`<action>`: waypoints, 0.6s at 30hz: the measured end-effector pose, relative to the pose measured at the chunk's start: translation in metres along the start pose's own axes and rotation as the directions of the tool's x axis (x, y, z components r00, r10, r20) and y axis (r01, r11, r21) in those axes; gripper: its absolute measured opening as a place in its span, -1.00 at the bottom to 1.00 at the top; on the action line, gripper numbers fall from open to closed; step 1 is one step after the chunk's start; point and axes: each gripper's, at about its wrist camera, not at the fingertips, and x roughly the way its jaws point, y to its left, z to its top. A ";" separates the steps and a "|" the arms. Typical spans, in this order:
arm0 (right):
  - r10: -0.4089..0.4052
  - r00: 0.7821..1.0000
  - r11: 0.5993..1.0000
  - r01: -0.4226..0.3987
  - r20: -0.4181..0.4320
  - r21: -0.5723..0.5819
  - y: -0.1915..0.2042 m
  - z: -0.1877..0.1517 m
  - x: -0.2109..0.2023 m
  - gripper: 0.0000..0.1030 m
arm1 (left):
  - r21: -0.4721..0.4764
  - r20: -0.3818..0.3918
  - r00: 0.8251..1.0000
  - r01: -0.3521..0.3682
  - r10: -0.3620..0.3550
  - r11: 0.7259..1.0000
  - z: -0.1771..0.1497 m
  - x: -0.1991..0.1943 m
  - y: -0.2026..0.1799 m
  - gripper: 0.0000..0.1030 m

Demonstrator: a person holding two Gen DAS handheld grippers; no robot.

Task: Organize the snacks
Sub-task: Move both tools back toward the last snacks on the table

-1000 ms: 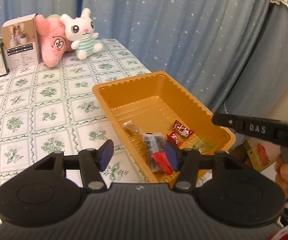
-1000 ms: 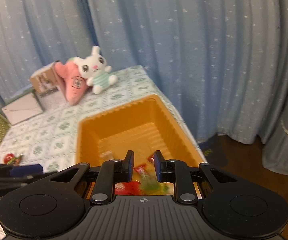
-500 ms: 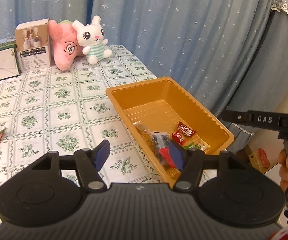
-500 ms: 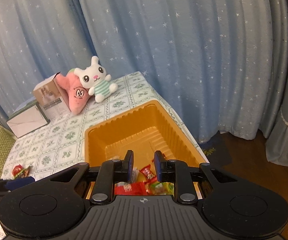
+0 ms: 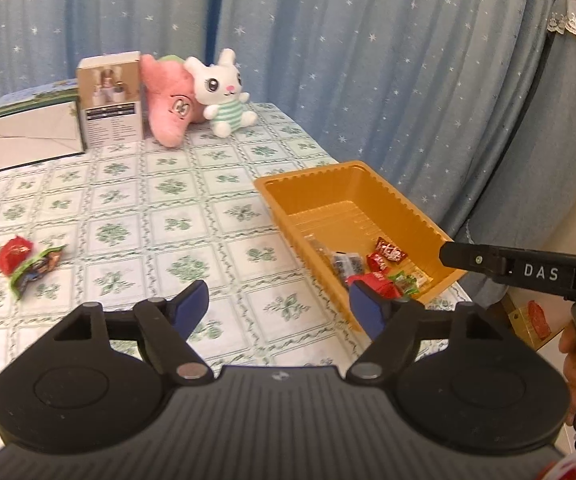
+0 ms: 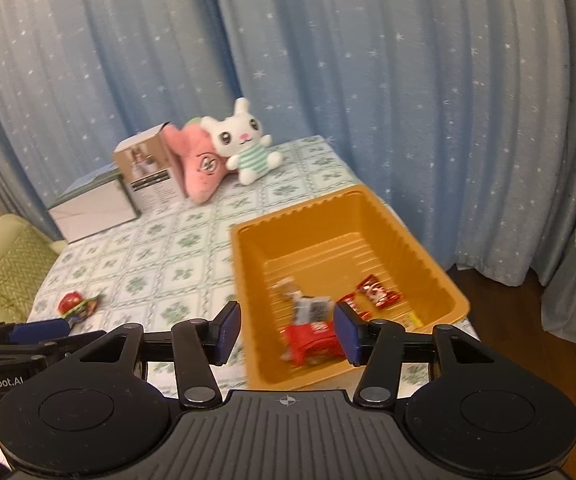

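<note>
Orange plastic tray (image 6: pixel 440 276) sits at the right edge of the bench (image 5: pixel 191 216), and it now holds the red packet (image 6: pixel 312 338) that my right tongs (image 6: pixel 285 332) were pinching half a second ago; those tongs have sprung wide apart and hover empty above the tray's near end. The packet lies among the other snacks there: a dark pouch (image 6: pixel 310 308), small red wrappers (image 6: pixel 378 292) and a green sweet (image 5: pixel 406 282) near the tray's near wall. So that drop is done, I judge. My left tongs (image 5: pixel 279 306) are also spread and carry nothing, and they have swung back to face more of the bench. That brings into view what is left: a red snack (image 5: pixel 12 254) and a green packet (image 5: pixel 35 268) lying just beside each other toward the left edge of the bench, well apart from the tray. I reckon those two are the next pick, most likely for the left tongs, which are nearer.
</note>
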 end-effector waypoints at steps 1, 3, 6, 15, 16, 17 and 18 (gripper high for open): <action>0.003 1.000 1.000 -0.003 -0.001 -0.007 0.005 -0.001 -0.002 0.02 | -0.002 0.003 1.000 -0.006 0.006 1.000 -0.001 -0.005 0.004 0.52; 0.010 1.000 1.000 -0.010 -0.002 -0.019 0.013 -0.004 -0.004 0.03 | -0.009 0.011 1.000 -0.022 0.022 1.000 -0.004 -0.015 0.012 0.54; 0.025 1.000 0.999 -0.025 -0.007 -0.034 0.028 -0.007 -0.006 0.09 | -0.030 0.024 0.999 -0.045 0.046 0.999 -0.008 -0.031 0.027 0.59; 0.070 0.997 0.993 -0.072 -0.027 -0.093 0.070 -0.012 -0.003 0.25 | -0.076 0.040 0.991 -0.121 0.124 0.990 -0.014 -0.066 0.073 0.72; 0.073 0.997 0.992 -0.076 -0.029 -0.099 0.074 -0.013 -0.003 0.26 | -0.081 0.041 0.991 -0.126 0.130 0.989 -0.015 -0.068 0.078 0.72; 0.077 0.997 0.991 -0.080 -0.030 -0.105 0.078 -0.013 -0.002 0.26 | -0.087 0.041 0.990 -0.133 0.137 0.987 -0.017 -0.071 0.082 0.73; 0.081 0.996 0.990 -0.084 -0.032 -0.111 0.081 -0.013 -0.001 0.26 | -0.093 0.042 0.989 -0.139 0.143 0.986 -0.018 -0.073 0.086 0.74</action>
